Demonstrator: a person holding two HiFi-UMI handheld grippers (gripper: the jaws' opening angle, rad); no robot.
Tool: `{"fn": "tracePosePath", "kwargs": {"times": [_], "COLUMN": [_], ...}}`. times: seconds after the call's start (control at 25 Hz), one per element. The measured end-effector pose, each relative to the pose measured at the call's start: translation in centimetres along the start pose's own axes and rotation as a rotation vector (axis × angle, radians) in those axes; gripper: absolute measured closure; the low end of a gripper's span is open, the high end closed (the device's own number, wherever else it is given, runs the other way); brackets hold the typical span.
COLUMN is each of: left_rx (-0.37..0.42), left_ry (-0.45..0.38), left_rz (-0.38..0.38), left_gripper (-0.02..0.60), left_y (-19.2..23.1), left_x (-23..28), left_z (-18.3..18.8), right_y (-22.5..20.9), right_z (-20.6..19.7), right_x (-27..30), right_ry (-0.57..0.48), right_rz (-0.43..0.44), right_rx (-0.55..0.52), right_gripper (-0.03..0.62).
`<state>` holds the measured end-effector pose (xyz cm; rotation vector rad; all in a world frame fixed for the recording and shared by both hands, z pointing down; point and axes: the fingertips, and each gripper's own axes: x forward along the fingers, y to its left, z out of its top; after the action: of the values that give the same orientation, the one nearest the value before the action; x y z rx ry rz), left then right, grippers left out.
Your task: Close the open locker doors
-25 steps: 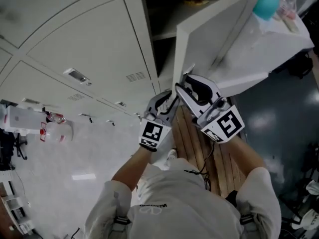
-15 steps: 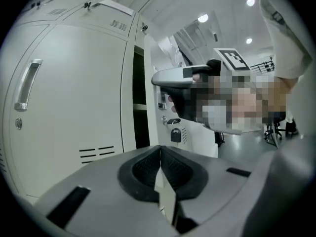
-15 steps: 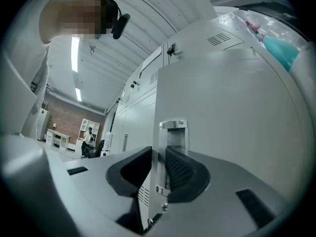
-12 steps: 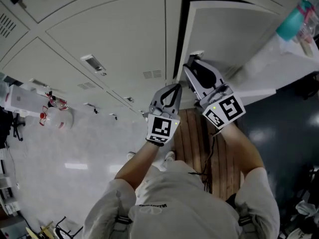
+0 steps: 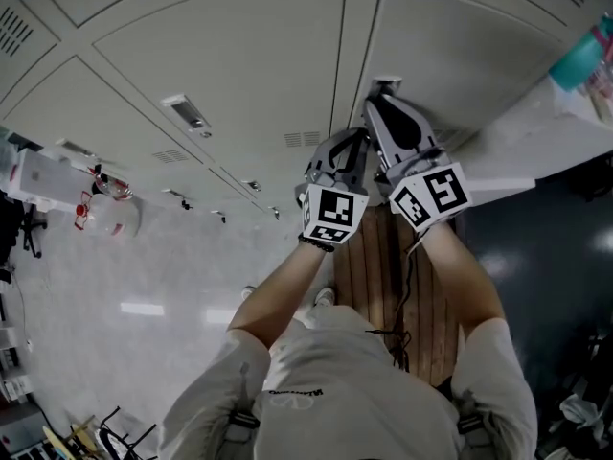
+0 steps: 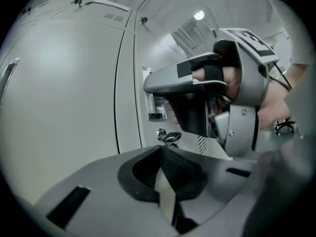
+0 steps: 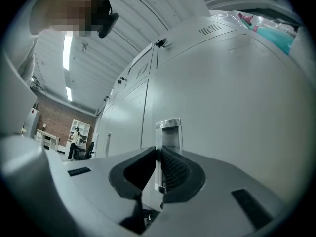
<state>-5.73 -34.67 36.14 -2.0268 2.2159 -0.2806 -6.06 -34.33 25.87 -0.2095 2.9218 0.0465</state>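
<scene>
The locker door (image 5: 460, 56) is on the far side of the scene, right of centre. It looks flush with its neighbour door (image 5: 230, 75), with no dark gap at the seam, so I judge it shut or very nearly so.

It is a sheet-metal panel: stiff, fairly light, and likely to swing freely on its hinges. It probably needs only a firm last push to seat. The best place to take hold is the recessed chrome handle (image 7: 169, 132) at the free left edge, farthest from the hinges. That metal looks slick and its lip is thin, so a pinch could slide off. A key (image 6: 170, 137) hangs in the lock just below and is easily knocked.

Both forearms reach straight out from the body, side by side. The right tongs (image 5: 383, 92) point at the handle, tipped slightly upward. Their jaws have just been closing and now stand narrow, the pads apparently pinching the handle's lip. The left tongs (image 5: 351, 142) sit just left of them and point level at the seam. Their jaws are pressed together and hold nothing.
</scene>
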Motion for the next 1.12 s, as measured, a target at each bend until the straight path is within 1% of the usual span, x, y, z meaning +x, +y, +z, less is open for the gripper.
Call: {"fn": "tracePosePath", "kwargs": {"times": [0.12,0.32,0.4,0.48,0.52,0.6,0.68,0.8,0.92,0.96,1.04,1.12], "left_rx": [-0.008,-0.016,-0.014,-0.022,-0.023,-0.024,-0.03,-0.025,-0.028,-0.045,-0.105,-0.164], "left_ry": [0.01,0.018,0.02,0.019,0.016,0.004,-0.027,-0.07,-0.091,-0.103,-0.14,-0.139], "left_rz": [0.013,0.012,0.009,0.002,-0.004,-0.019,-0.031,-0.065,-0.092,-0.092,-0.073,-0.032], "left_gripper": [0.577,0.578,0.578,0.578,0.578,0.578,0.578,0.578,0.578,0.578,0.578,0.578], "left_y": [0.3,0.5,0.5,0.5,0.5,0.6,1.0,1.7,2.8,3.6,5.7,8.2], "left_x": [0.4,0.6,0.7,0.8,0.8,0.7,-0.2,-3.6,-9.6,-12.0,-16.8,-21.6], "left_z": [-0.1,-0.1,-0.1,-0.1,-0.1,-0.1,0.2,1.2,2.3,2.7,3.8,4.2], "right_y": [-0.3,-0.5,-0.7,-0.8,-0.7,0.0,0.9,2.2,4.1,4.9,6.7,8.8], "right_z": [-0.1,-0.2,-0.2,-0.1,0.1,0.4,0.4,0.1,0.3,0.6,1.3,2.2], "right_x": [0.3,0.6,0.2,-1.1,-2.0,-4.1,-6.3,-9.3,-11.6,-12.2,-12.9,-13.0], "right_ry": [-0.005,-0.013,-0.014,-0.022,-0.026,-0.028,-0.017,0.021,0.045,0.048,0.049,0.041], "right_rz": [-0.018,-0.058,-0.104,-0.174,-0.204,-0.242,-0.262,-0.301,-0.333,-0.341,-0.347,-0.336], "right_rx": [0.001,-0.009,-0.018,-0.034,-0.044,-0.053,-0.028,0.008,0.034,0.037,0.035,0.03], "right_gripper": [0.549,0.545,0.542,0.582,0.585,0.585,0.585,0.585,0.585,0.585,0.585,0.585]}}
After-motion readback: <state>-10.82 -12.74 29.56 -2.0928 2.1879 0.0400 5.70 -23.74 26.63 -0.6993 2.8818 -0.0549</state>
